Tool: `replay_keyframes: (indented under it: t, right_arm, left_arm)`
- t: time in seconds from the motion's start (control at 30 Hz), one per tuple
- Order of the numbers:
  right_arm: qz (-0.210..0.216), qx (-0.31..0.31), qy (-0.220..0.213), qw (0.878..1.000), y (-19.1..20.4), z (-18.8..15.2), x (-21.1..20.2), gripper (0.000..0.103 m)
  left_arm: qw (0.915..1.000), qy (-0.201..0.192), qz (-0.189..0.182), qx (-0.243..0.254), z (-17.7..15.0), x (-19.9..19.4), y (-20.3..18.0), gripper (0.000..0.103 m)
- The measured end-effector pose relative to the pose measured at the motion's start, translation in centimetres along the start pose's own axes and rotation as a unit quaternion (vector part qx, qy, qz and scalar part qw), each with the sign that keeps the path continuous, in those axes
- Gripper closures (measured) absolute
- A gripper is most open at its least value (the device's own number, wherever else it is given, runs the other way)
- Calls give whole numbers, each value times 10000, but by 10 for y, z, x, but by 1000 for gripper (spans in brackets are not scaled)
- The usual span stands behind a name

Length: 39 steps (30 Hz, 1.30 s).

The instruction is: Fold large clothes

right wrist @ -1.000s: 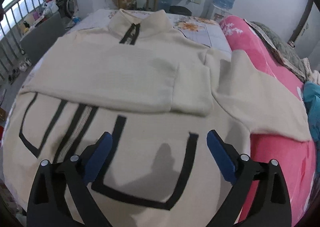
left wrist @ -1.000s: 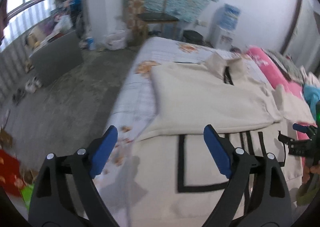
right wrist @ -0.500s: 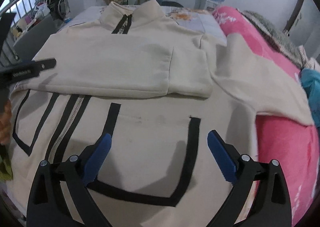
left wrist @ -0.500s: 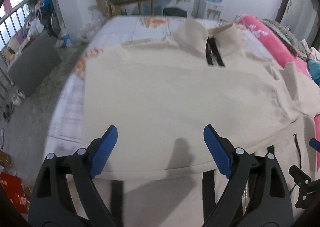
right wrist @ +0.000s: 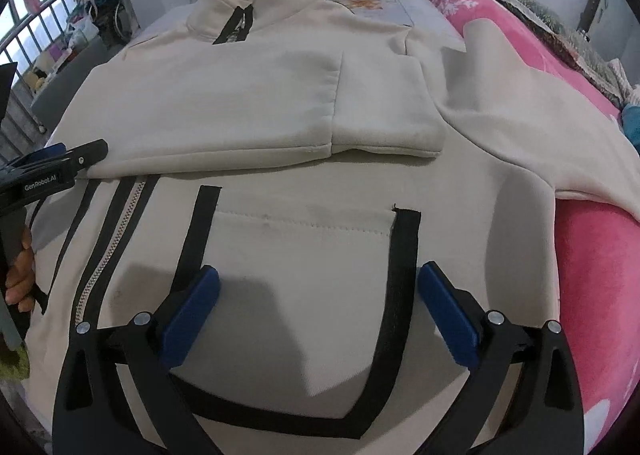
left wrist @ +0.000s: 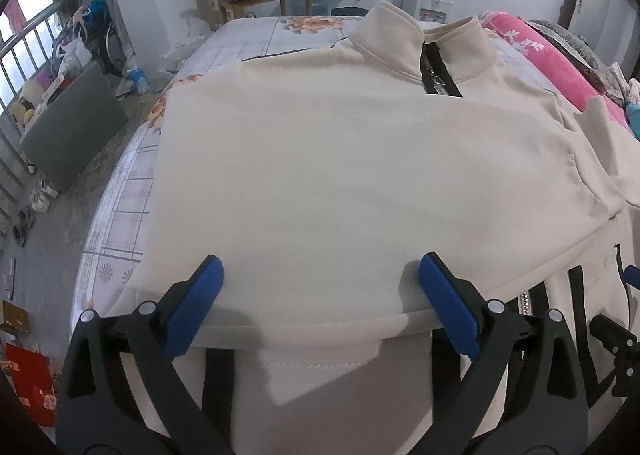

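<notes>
On the bed (left wrist: 248,35) a cream zip jacket (left wrist: 360,175) lies spread, one sleeve folded across its chest. The left gripper (left wrist: 320,279), a second ago over the bed's edge and floor, now hangs above that sleeve, jaws just widened, nothing between them. Only the right wrist view shows the black-edged pocket (right wrist: 304,251) under the right gripper (right wrist: 316,279), jaws spread, and a pink blanket (right wrist: 592,275).
</notes>
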State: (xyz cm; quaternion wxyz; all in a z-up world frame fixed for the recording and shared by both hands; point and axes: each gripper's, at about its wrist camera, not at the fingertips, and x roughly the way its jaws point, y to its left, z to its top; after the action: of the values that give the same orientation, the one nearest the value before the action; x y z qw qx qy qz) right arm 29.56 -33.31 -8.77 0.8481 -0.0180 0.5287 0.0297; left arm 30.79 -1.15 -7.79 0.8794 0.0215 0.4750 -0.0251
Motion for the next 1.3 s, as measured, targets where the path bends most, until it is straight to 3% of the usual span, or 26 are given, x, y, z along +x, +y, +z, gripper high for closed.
replay_keyframes:
  t: [0.13, 0.23, 0.37, 0.5, 0.67, 0.8, 1.0, 1.3]
  right_arm:
    - [65, -88, 49, 9999, -1, 1, 0, 6]
    - [125, -135, 327, 9993, -4, 7, -2, 6]
    - [190, 158, -64, 9997, -23, 9, -31, 6]
    - [-19, 680, -533, 9963, -73, 13, -68, 6]
    - [-750, 1382, -747, 9847, -157, 4, -88, 6]
    - [-950, 2113, -754, 9699, -238, -8, -89, 7]
    - [-385, 3744, -918, 9219, -358, -24, -88, 17]
    - [-72, 4891, -1017, 8663, -451, -24, -60, 31]
  left_arm:
    - [10000, -66, 13, -2, 0, 1, 0, 8]
    - [10000, -84, 13, -9, -1, 0, -1, 8]
    - [10000, -86, 12, -8, -1, 0, -1, 8]
    - [10000, -88, 10, -9, -2, 0, -1, 8]
    - [10000, -91, -4, -8, -1, 0, -2, 8]
    - [10000, -93, -10, -5, -1, 0, -2, 8]
    - [10000, -95, -11, -6, -1, 0, -2, 8]
    - [10000, -96, -9, -6, -1, 0, -2, 7]
